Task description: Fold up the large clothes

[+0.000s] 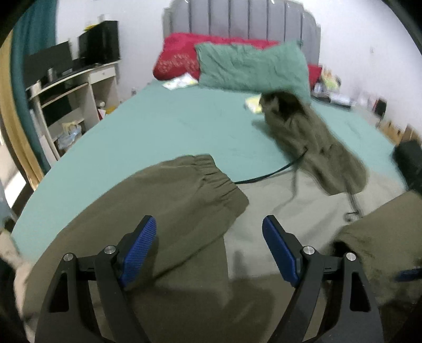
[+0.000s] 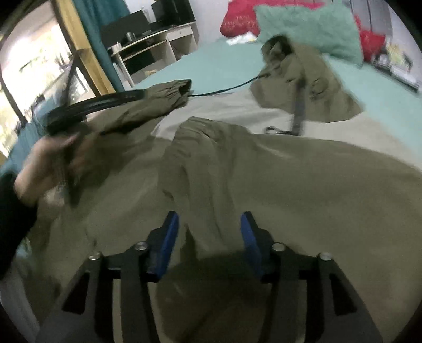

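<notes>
An olive-green hooded jacket (image 1: pixel 184 200) lies spread on the teal bed (image 1: pixel 158 126); its pale lining (image 1: pixel 303 205) shows in the middle. A sleeve with an elastic cuff (image 1: pixel 219 176) lies folded across the body. The hood (image 1: pixel 311 137) lies farther up the bed with a black drawstring (image 1: pixel 269 175). My left gripper (image 1: pixel 209 234) is open just above the sleeve and holds nothing. My right gripper (image 2: pixel 209 227) is open over a bunched ridge of the jacket (image 2: pixel 237 171), the fabric between its blue pads (image 2: pixel 168 237). The left gripper and the hand holding it (image 2: pixel 52 158) appear at the left of the right wrist view.
A green pillow (image 1: pixel 253 68) and a red pillow (image 1: pixel 179 58) lie at the grey headboard (image 1: pixel 242 18). A white desk with black equipment (image 1: pixel 71 76) stands left of the bed. Clutter lines the right wall (image 1: pixel 343 97). A window with teal curtain (image 2: pixel 87 31) is at the left.
</notes>
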### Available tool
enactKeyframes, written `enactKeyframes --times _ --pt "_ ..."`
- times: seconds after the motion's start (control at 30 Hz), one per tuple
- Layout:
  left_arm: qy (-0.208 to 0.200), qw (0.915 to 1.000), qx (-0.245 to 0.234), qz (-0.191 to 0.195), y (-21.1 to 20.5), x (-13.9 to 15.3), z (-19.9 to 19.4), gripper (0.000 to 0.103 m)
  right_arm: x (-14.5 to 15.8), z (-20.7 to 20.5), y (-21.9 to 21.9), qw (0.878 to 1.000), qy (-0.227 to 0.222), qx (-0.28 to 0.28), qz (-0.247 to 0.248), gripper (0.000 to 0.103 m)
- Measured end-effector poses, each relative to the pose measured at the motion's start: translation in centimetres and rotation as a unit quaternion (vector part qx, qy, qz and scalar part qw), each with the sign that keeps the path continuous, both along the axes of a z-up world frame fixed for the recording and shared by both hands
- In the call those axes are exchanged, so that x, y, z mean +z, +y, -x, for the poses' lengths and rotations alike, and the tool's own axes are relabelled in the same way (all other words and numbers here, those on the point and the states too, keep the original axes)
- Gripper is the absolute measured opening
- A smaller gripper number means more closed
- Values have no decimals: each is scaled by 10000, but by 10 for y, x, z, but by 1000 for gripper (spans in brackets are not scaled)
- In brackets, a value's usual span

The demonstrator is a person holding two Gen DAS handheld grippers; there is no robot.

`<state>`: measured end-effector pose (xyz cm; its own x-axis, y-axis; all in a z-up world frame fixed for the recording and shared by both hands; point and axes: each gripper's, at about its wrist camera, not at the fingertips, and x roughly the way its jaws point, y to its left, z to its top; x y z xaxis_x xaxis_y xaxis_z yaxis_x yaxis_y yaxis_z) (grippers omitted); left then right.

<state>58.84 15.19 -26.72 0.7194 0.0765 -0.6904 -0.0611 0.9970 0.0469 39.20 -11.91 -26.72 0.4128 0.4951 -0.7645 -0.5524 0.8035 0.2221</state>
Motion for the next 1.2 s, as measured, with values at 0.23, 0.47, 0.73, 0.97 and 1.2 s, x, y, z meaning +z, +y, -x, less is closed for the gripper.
enactKeyframes --times 0.23,0.47,0.73,0.97,1.2 --pt "656 9971 230 -310 -1 -49 -35 28 11 77 -111 9944 -508 -659 655 59" --pt "-237 9989 297 285 -23 27 8 5 33 62 -157 9917 -487 -1104 441 59" --pt "-507 9887 -1164 797 -156 120 67 6 60 46 -211 9807 -726 -1814 67 59" --pt "800 9700 -2177 726 -273 66 102 10 54 54 -261 9704 -421 -2372 -146 59" --pt "1203 9476 -2477 1619 -239 55 141 56 42 55 -276 9703 -280 -2403 13 59"
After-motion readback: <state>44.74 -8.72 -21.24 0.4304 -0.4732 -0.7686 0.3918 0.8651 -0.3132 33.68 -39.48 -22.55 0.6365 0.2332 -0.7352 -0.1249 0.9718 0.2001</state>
